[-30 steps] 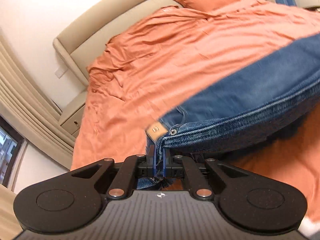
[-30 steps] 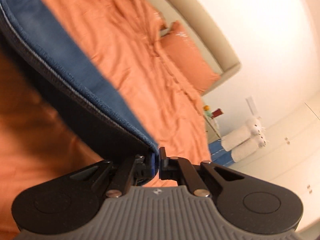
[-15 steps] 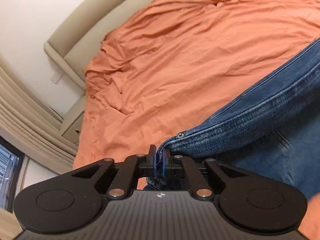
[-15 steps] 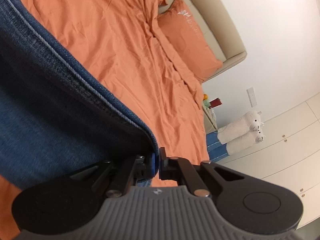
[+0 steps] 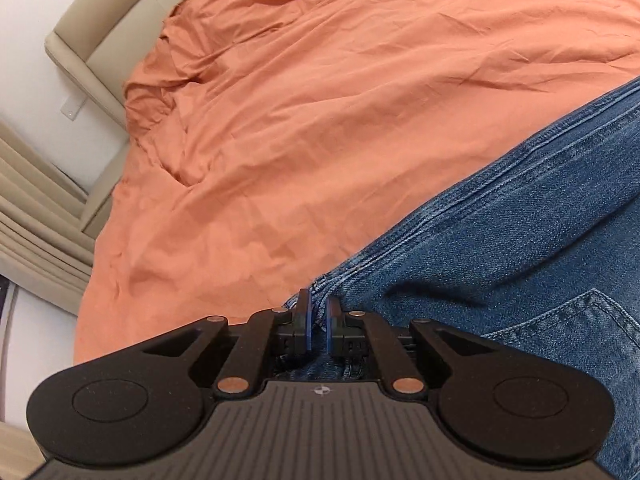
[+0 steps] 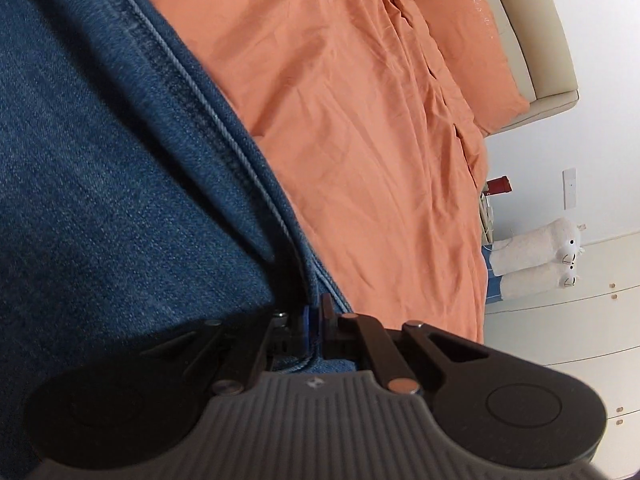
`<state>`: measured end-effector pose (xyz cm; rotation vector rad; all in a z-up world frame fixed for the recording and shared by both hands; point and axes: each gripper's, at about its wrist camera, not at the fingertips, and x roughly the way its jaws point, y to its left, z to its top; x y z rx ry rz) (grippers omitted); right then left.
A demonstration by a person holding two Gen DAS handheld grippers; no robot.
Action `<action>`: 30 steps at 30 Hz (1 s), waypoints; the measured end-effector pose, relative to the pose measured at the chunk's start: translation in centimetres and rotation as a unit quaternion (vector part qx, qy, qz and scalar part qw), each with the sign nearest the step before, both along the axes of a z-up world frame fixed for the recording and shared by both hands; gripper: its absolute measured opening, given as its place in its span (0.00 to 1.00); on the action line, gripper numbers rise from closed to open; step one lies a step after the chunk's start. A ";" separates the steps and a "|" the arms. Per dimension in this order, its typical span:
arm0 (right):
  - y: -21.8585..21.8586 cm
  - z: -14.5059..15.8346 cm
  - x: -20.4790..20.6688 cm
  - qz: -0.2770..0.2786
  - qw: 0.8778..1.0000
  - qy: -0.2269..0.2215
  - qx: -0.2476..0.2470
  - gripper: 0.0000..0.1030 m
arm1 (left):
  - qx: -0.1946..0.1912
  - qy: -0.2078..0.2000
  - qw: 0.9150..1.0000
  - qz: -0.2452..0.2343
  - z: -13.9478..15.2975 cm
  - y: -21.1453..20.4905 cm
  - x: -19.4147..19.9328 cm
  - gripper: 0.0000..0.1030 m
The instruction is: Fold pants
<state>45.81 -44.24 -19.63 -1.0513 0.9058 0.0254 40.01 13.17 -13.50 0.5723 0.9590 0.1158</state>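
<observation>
Blue denim pants (image 5: pixel 500 248) lie over the orange bedsheet (image 5: pixel 320 100), filling the right of the left wrist view, with a back pocket (image 5: pixel 580 328) showing. My left gripper (image 5: pixel 318 322) is shut on the pants' seamed edge, denim pinched between its blue pads. In the right wrist view the same pants (image 6: pixel 100 180) cover the left half, their stitched edge running diagonally down to my right gripper (image 6: pixel 314 320), which is shut on that edge. Both grippers sit low, close to the bed.
A beige padded headboard (image 5: pixel 100 32) and pleated curtains (image 5: pixel 36 216) lie to the left. An orange pillow (image 6: pixel 468 32) rests at the head of the bed. Rolled white plush toys (image 6: pixel 536 256), a nightstand with a red item (image 6: pixel 498 186) and white cupboards (image 6: pixel 580 340) stand beyond the bed's right side.
Both grippers have come down toward the bed with the pants held. The denim that hung lifted in the air now lies spread on the sheet, and the back pocket has come into sight.
</observation>
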 end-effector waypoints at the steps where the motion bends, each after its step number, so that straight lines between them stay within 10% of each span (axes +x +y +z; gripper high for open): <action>1: -0.2 0.2 -0.5 -0.001 1.000 -0.004 0.000 0.00 | 0.000 -0.012 1.000 0.004 0.4 -0.2 -0.5 0.06; 9: -1.8 4.6 -1.8 0.004 0.998 -0.043 0.036 0.00 | -0.029 -0.075 0.997 0.009 6.1 -0.4 -2.6 0.06; 16: -0.8 2.0 2.3 -0.020 0.999 -0.013 0.034 0.00 | 0.002 -0.066 0.997 0.030 2.7 0.0 1.6 0.00; 23: -0.4 -0.7 3.8 -0.031 0.999 -0.002 0.033 0.00 | -0.071 -0.043 0.995 0.054 2.2 2.3 2.3 0.04; 28: -0.6 1.9 3.5 -0.047 0.997 -0.032 0.058 0.41 | -0.114 -0.052 0.991 0.051 4.8 3.9 -0.2 0.14; 30: -0.1 4.0 2.9 -0.050 0.994 -0.051 0.086 0.41 | -0.134 -0.061 0.987 0.058 6.1 4.8 -1.4 0.20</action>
